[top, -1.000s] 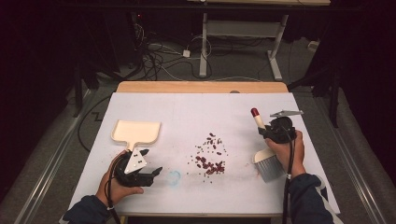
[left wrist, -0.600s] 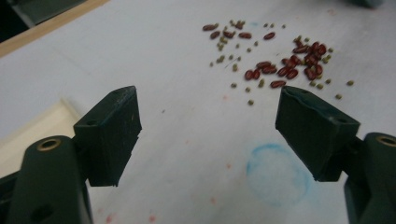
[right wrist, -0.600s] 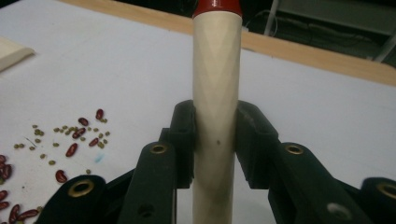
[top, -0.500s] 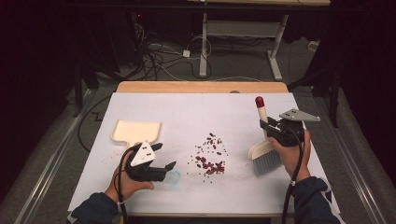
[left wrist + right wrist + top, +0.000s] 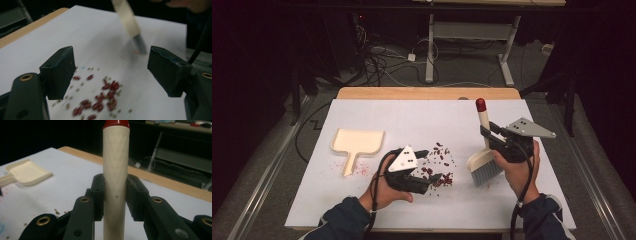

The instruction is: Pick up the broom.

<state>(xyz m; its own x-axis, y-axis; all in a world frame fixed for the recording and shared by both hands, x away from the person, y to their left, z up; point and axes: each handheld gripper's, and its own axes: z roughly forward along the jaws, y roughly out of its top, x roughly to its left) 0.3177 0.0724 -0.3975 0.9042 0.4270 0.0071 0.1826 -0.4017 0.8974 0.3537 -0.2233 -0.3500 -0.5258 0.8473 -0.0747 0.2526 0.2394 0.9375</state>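
Observation:
A cream hand brush [image 5: 484,165] with a red-tipped handle [image 5: 116,170] stands nearly upright in my right gripper [image 5: 487,133], whose jaws are shut on the handle [image 5: 115,192]; its grey bristles hang just above the white sheet. Red beans [image 5: 439,169] lie scattered mid-table. My left gripper [image 5: 432,165] hovers open right over them, and the beans [image 5: 100,100] show between its wide-apart jaws [image 5: 115,67], with the blurred brush [image 5: 130,22] beyond. A cream dustpan [image 5: 358,142] lies flat at the left, also seen as the dustpan [image 5: 27,172] far off.
A white sheet [image 5: 412,120] covers the table, with a wooden strip [image 5: 427,93] along the far edge. Faint pink smears [image 5: 362,170] mark the sheet near the dustpan's handle. Cables and desk legs [image 5: 432,45] sit on the floor beyond.
My left gripper has swung right from beside the dustpan's handle to over the beans. The right gripper has lifted the brush off the sheet and brought it slightly left.

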